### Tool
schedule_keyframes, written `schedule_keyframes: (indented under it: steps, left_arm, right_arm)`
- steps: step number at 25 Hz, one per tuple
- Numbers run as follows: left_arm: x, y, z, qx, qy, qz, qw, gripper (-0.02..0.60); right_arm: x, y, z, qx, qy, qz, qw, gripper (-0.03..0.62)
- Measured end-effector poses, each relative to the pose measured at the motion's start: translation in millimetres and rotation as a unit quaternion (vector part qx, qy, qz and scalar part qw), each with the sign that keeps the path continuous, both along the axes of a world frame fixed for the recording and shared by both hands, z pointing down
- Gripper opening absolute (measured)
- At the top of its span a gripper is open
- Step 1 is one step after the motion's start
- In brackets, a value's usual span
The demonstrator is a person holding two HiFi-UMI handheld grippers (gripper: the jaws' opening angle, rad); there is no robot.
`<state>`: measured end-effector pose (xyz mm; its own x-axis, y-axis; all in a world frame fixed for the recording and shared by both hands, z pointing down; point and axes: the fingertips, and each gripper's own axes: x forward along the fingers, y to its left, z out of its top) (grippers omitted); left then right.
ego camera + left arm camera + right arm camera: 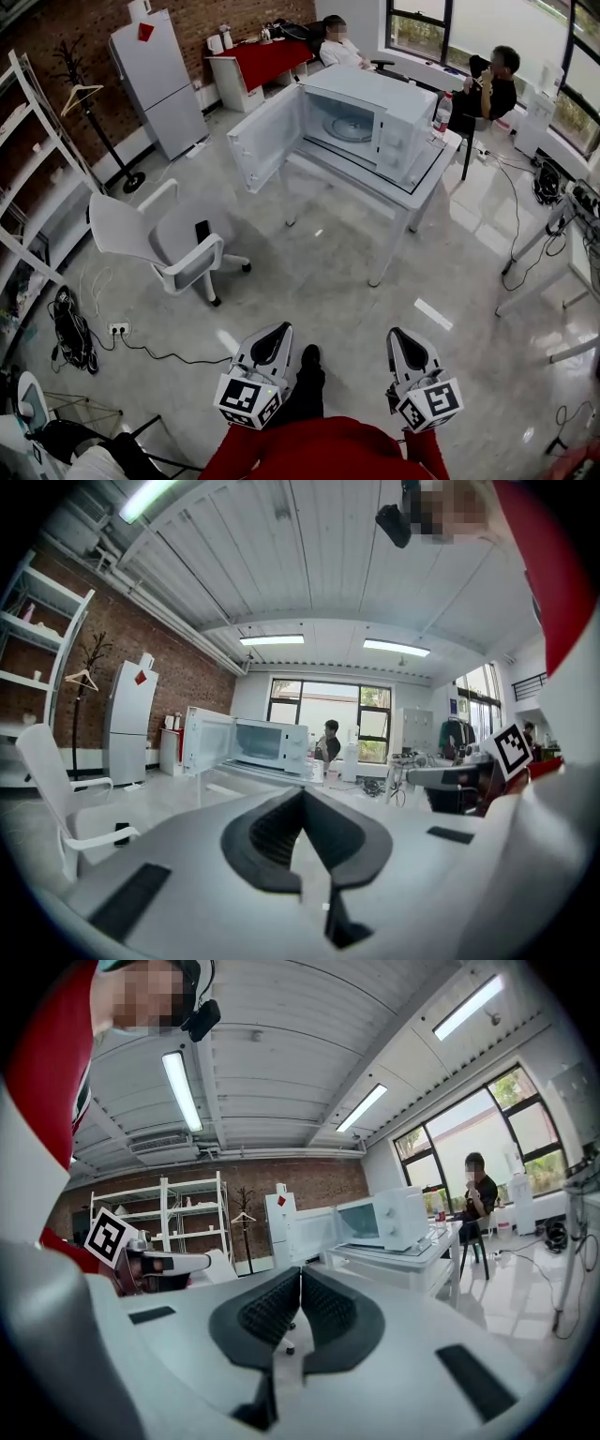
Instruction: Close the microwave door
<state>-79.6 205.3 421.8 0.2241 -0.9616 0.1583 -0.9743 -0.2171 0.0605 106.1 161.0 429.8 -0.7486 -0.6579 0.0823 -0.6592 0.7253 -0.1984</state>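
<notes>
Head view: a white table (429,180) stands across the room, well apart from the person. On it sits a white microwave (375,117) with its cavity and turntable exposed. Its door (265,138) hangs wide open to the left, hinged at the oven's left front edge, with the free edge out over the floor.

The door looks light and stiff and should swing easily on its hinges. It needs no grasp, only a push on its outer face near the free edge, away from the hinge. The last bit of travel likely needs a firmer press for the latch to catch. Too hard a shove might slide the oven on the smooth tabletop.

Down low, the left gripper (277,328) and right gripper (402,335) both have their jaws pressed together on nothing, so they are blunt tips fit for pushing.
</notes>
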Motion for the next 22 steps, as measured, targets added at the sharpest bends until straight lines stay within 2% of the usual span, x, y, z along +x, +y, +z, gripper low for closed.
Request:
schedule_keyframes:
  steps: [9, 14, 18, 22]
  left_arm:
    - [-68.0, -119.6, -12.2, 0.005, 0.004, 0.018, 0.9998, 0.008]
    - [-96.0, -170.7, -16.4, 0.010, 0.005, 0.026, 0.9996, 0.008]
    - [-115.0, -201.2, -14.9, 0.012, 0.010, 0.018, 0.9997, 0.008]
    - [-139.8, -228.9, -13.9, 0.015, 0.028, -0.009, 0.9995, 0.008]
  right_arm:
    - [-66.7, -118.5, -18.4, 0.003, 0.009, 0.015, 1.000, 0.014]
    - [-95.9, -167.7, -30.3, 0.013, 0.013, 0.020, 1.000, 0.014]
    - [-104.0, -192.1, -32.6, 0.012, 0.020, 0.023, 0.999, 0.014]
    - [-99.9, -221.0, -31.2, 0.009, 0.030, 0.032, 0.999, 0.014]
